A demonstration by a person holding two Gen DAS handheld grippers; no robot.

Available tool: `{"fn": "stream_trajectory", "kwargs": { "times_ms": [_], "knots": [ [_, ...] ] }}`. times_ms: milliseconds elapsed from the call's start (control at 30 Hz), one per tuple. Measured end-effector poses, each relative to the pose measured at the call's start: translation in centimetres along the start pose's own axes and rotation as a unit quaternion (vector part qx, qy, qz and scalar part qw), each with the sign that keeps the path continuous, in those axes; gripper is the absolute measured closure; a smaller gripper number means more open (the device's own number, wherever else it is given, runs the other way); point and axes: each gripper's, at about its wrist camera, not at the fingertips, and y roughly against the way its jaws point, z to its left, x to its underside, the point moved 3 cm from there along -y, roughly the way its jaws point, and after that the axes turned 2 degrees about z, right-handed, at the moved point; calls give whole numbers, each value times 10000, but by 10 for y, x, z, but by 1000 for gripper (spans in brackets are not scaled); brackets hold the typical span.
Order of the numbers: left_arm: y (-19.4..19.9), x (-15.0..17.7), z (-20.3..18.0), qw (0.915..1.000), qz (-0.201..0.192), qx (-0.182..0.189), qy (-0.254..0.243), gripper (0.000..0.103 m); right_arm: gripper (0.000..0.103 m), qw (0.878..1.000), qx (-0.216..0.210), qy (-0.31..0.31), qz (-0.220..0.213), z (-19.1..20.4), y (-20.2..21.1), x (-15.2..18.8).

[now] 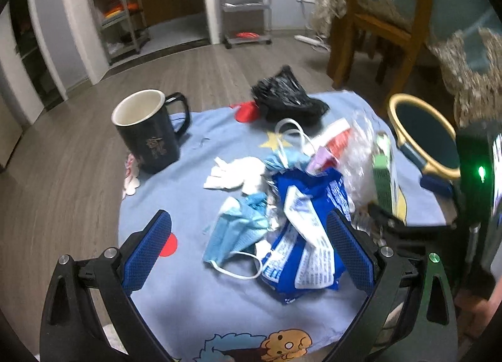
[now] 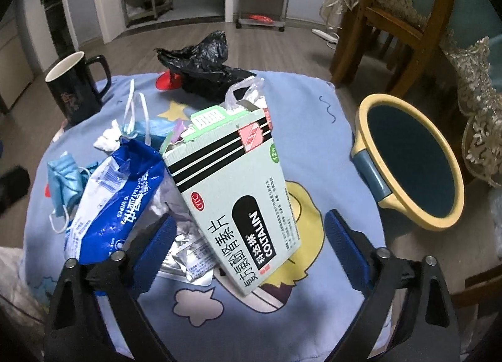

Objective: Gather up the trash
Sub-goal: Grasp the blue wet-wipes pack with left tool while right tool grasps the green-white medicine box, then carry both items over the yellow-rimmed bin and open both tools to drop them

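Both tools spread, gripping nothing: left tool (image 1: 248,249) straddles wipes pack (image 1: 306,230) and mask (image 1: 233,230); right tool (image 2: 249,252) flanks medicine box (image 2: 232,189) on surface (image 2: 313,104).

Trash crowds the middle of the worktop (image 2: 317,104): a pale green medicine box (image 2: 238,192) leans tilted over foil blister packs (image 2: 191,255), with a blue wipes packet (image 2: 122,192) touching its left side and face masks (image 1: 235,230) beyond. A black bag (image 2: 204,67) blocks the far edge, a dark mug (image 2: 75,85) the far left corner. Bare cloth lies open right of the box, up to the yellow-rimmed bin (image 2: 411,161) beside the worktop.
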Motion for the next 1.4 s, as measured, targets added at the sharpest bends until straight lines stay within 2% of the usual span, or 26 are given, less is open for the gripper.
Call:
{"fn": "stream_trajectory", "kwargs": {
  "times_ms": [67,200,267,333,433,600,733,800,900,933,967,1100,1400],
  "knots": [
    [-3,4,-9,9997,63,129,-195,6,30,10000,5,47,34,1,-1,0],
    [-13,9,-23,9983,286,296,-413,6,42,9999,-85,-74,51,-5,0,-1],
    [-19,11,-28,9975,375,361,-475,6,52,9997,-93,-233,14,-13,2,-3],
    [-24,10,-32,9970,436,475,-426,6,60,9980,-206,-600,22,-27,3,-4],
    [-26,9,-40,9956,489,692,-395,6,66,9936,-264,-1102,-43,-47,5,-6],
    [-38,11,-64,9929,620,622,-798,6,71,9883,-400,-1471,62,-66,-2,-5],
    [-54,10,-68,9922,757,294,-951,7,80,9868,-526,-1530,51,-70,-3,-6],
    [-58,10,-63,9918,836,233,-942,20,80,9869,-520,-1525,62,-70,-4,-6],
    [-57,8,-53,9924,909,388,-740,38,81,9859,-569,-1572,87,-72,-6,-8],
    [-55,7,-51,9927,873,405,-725,46,81,9854,-580,-1602,75,-74,-6,-9],
    [-52,6,-50,9930,833,362,-760,48,81,9851,-582,-1619,70,-74,-6,-10],
    [-39,1,-46,9940,602,379,-835,52,82,9847,-559,-1649,60,-75,-6,-12],
    [4,-17,-39,9953,113,851,-453,55,83,9772,-835,-1940,-224,-87,17,-24]
  ]
}}
